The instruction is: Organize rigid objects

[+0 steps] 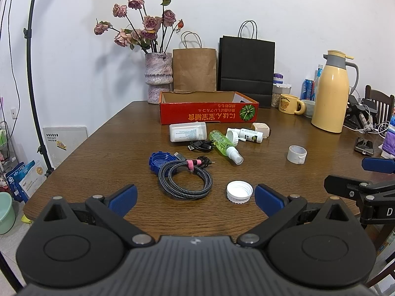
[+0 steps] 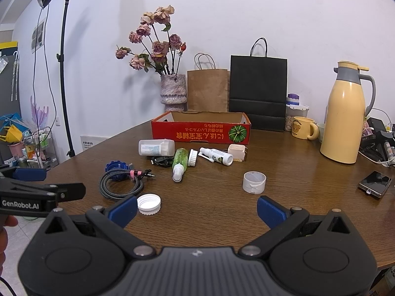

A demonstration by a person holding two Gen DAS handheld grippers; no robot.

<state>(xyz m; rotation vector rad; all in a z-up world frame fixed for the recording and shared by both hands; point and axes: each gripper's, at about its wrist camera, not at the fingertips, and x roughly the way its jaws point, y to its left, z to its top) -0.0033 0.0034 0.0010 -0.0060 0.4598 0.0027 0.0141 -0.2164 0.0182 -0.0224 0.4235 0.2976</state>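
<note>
An empty red cardboard box point(image 1: 208, 116) point(image 2: 201, 132) stands at the back of the wooden table. In front of it lie a white pill bottle point(image 1: 187, 132) point(image 2: 156, 147), a green spray bottle point(image 1: 224, 146) point(image 2: 179, 163), a white nasal spray point(image 1: 248, 135) point(image 2: 217, 156), a beige cube point(image 1: 260, 129) point(image 2: 237, 152), a blue lid point(image 1: 159, 160) point(image 2: 114, 167), a coiled braided cable point(image 1: 185, 180) point(image 2: 121, 183), a tape roll point(image 1: 296, 154) point(image 2: 254, 182) and a white cap point(image 1: 239, 192) point(image 2: 148, 204). My left gripper point(image 1: 196, 198) and right gripper point(image 2: 197, 209) both hover open near the front edge, holding nothing.
A vase of dried roses point(image 1: 158, 77), a brown paper bag point(image 1: 195, 70) and a black bag point(image 1: 246, 67) line the wall. A yellow thermos point(image 2: 345, 113), a yellow mug point(image 2: 302, 127), jars, a phone point(image 2: 375, 183) and chargers crowd the right side. A light stand point(image 2: 64, 74) rises left.
</note>
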